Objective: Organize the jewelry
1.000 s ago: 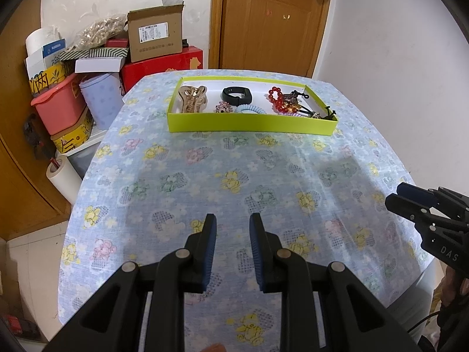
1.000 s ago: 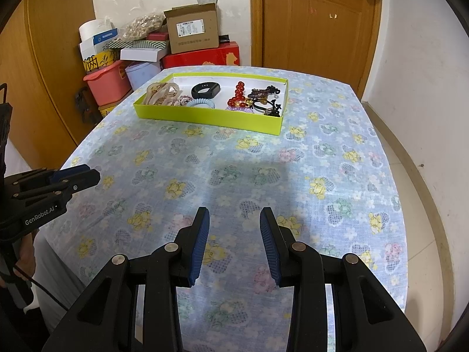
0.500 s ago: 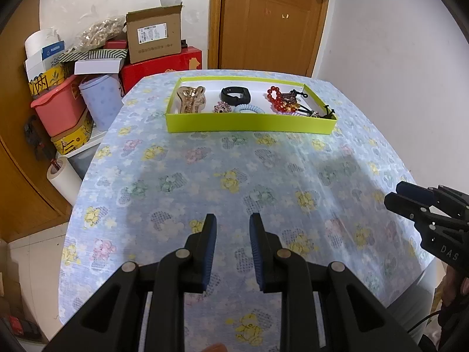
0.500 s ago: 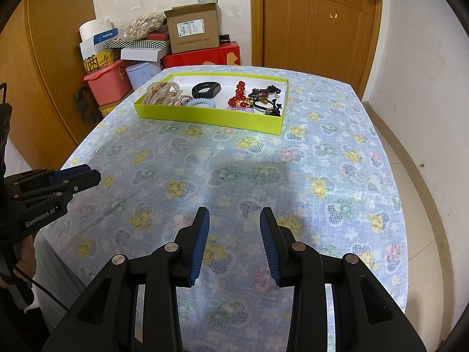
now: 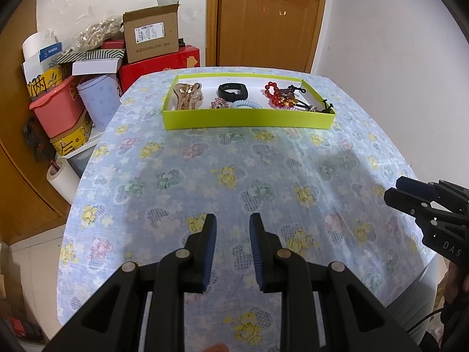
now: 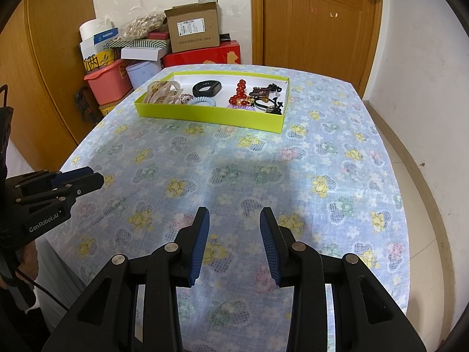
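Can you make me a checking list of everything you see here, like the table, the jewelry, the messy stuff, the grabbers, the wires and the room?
Surface: table under a blue flowered cloth.
Job's things: yellow-green tray at the far end, holding a beige hair claw, black band, blue coil hair tie, red bead bracelet and dark hair ties, tangled.
Clutter: nothing seen on the cloth outside the tray.
Grippers: left gripper and right gripper both open, holding nothing, above the near end.
Cables: black cable by the left gripper.
Surroundings: wooden door; stacked boxes and pink tub by the wall.

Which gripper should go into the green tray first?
Probably the left gripper: the green tray sits nearly straight ahead of it, while for the right gripper it lies off to the left. Both are open and empty.
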Tool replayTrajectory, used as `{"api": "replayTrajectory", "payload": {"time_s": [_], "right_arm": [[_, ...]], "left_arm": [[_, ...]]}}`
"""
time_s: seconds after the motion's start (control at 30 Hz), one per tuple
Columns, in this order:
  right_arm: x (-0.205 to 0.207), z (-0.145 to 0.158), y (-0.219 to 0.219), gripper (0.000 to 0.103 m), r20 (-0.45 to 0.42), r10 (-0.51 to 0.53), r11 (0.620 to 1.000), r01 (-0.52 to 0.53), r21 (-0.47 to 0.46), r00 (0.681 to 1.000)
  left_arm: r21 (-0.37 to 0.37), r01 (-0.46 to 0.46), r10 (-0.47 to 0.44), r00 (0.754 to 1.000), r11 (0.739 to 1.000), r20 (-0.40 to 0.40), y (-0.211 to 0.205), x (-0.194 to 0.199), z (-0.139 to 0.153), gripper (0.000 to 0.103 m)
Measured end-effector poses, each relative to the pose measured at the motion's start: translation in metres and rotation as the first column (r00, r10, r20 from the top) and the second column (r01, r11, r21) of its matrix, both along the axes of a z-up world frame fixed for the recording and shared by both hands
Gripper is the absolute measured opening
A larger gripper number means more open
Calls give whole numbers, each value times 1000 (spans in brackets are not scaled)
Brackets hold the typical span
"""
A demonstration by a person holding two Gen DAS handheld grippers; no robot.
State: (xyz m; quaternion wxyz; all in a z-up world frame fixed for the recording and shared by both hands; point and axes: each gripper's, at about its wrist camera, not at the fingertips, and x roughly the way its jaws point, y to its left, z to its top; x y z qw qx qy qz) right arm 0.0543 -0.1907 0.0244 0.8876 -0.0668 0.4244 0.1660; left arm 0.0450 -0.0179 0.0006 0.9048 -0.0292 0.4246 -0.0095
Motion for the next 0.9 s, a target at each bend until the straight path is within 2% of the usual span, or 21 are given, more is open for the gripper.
{"api": "replayTrajectory", "payload": {"time_s": [0.9], "right_arm": [[-1, -1, 1, 37, -1, 1, 1000, -1, -2, 1000]], "left_arm": [[-3, 5, -5, 1000, 1000, -5, -4, 0, -5, 24]]}}
